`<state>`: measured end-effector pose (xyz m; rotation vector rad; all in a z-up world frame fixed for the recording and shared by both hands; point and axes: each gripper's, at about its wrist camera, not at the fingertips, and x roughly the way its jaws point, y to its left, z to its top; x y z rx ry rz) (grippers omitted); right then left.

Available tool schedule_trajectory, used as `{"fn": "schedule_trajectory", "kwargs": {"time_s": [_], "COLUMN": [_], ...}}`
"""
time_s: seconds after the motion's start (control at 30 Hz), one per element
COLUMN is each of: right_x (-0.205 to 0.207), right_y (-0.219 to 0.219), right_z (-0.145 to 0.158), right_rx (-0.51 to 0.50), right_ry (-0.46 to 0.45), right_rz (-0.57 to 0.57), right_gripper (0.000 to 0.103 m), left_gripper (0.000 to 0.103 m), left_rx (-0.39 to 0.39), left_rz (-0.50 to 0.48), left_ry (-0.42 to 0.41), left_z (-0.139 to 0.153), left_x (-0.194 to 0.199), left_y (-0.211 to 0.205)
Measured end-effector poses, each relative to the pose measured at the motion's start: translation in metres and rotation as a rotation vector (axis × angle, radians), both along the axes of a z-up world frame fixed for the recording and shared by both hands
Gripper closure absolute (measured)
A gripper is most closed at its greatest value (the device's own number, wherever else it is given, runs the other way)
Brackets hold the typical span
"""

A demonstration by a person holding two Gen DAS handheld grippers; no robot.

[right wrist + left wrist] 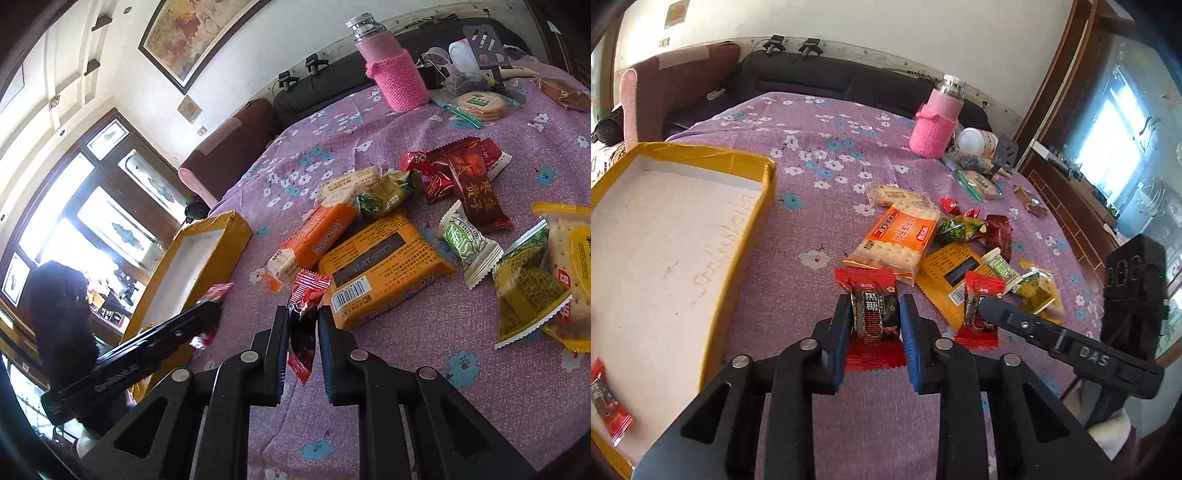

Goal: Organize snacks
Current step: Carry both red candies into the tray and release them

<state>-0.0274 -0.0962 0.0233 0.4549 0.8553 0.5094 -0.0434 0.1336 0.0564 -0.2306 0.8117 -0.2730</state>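
Note:
A red-and-black snack packet point(874, 314) stands between the blue pads of my left gripper point(875, 312), which is shut on it just above the purple flowered cloth point(820, 147). My right gripper point(303, 325) is shut on a second red packet point(306, 295), held edge-on; in the left wrist view this gripper point(984, 306) and its packet point(977, 317) lie to the right. The yellow box point(767, 192) with a white floor sits at the left, and one red packet point(609, 402) lies in its near corner. In the right wrist view the left gripper point(212, 314) is beside the box point(236, 232).
Loose snacks lie ahead: an orange cracker pack point(901, 236), a yellow pack point(380, 266), green-wrapped sweets point(467, 243) and dark red packets point(476, 192). A pink bottle in a knitted sleeve point(936, 122) stands at the far side, with a dark sofa behind.

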Motion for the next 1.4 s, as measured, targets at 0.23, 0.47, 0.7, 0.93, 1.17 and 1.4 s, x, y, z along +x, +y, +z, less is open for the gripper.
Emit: {"fn": "schedule_trajectory", "kwargs": {"time_s": [0.23,0.47,0.7,0.93,1.17,1.4], "right_x": [-0.005,-0.013,-0.012,-0.007,-0.003,-0.007], "right_y": [0.017,0.077,0.174,0.271,0.324,0.318], "right_z": [0.01,0.051,0.072,0.041,0.006,0.013], "right_rx": [-0.021,-0.01,-0.042,-0.134,-0.231,-0.269], "right_ry": [-0.025,-0.06,-0.039,0.042,0.083,-0.003], "right_rz": [0.012,0.139,0.332,0.473,0.524,0.481], "right_gripper": [0.087,0.088,0.088,0.088,0.084,0.065], "left_gripper": [0.08,0.08,0.08,0.079,0.077,0.064], "left_rx": [-0.044,-0.046,-0.017,-0.042,-0.119,-0.144], "left_rz": [0.128,0.271,0.346,0.376,0.383,0.404], "left_ry": [-0.074,-0.103,-0.084,0.05,0.094,0.038], "left_z": [0.032,0.038,0.037,0.003,-0.012,0.007], "left_x": [-0.041,-0.06,-0.05,-0.015,-0.007,-0.026], "left_y": [0.075,0.15,0.2,0.232,0.25,0.253]}}
